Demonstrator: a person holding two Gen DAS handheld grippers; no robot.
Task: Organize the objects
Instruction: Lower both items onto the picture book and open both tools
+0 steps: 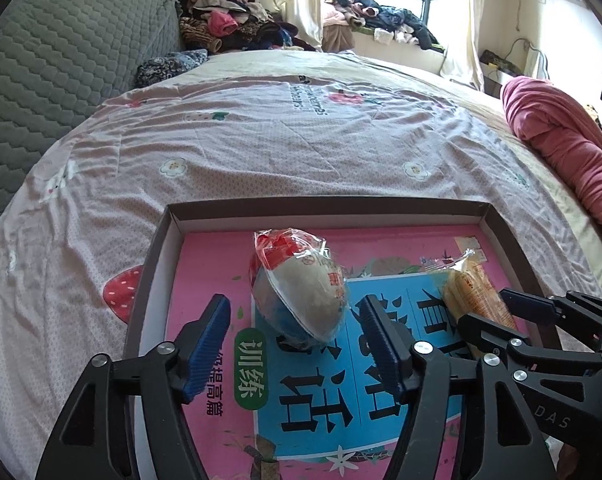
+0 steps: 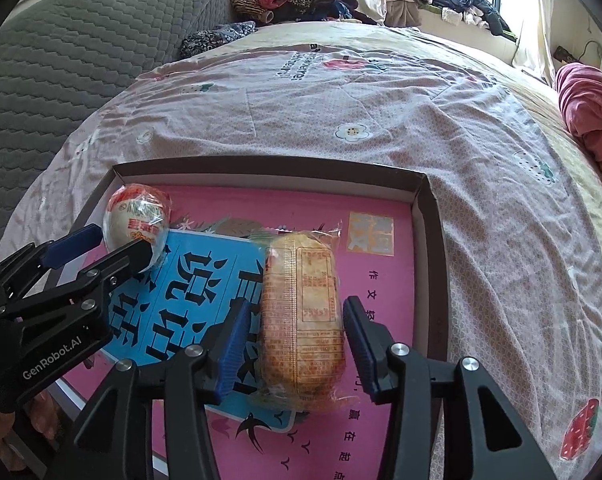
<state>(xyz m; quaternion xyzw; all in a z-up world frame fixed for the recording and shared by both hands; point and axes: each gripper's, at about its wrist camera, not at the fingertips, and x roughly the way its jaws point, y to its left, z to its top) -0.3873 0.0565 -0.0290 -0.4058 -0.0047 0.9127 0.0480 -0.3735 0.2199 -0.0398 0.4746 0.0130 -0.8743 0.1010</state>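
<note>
1. Shallow cardboard box [image 2: 431, 216] on the bed [image 2: 341, 120]; bare sheet from 9 through 3 o'clock.
2. In the box, on a pink book [image 2: 381, 280]: 2 wrapped snacks.
3. Left gripper [image 1: 295, 322] wide, pads clear of the round snack [image 1: 301, 284].
4. Right gripper [image 2: 295, 330] narrowly parted astride the long snack [image 2: 301, 312], not pressing.

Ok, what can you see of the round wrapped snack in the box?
The snack is a pale, egg-shaped item sealed in clear crinkly film with red print, its gathered end pointing away from the camera. It lies on the pink book inside the box, between the left gripper's open blue pads, which don't touch it.
</note>
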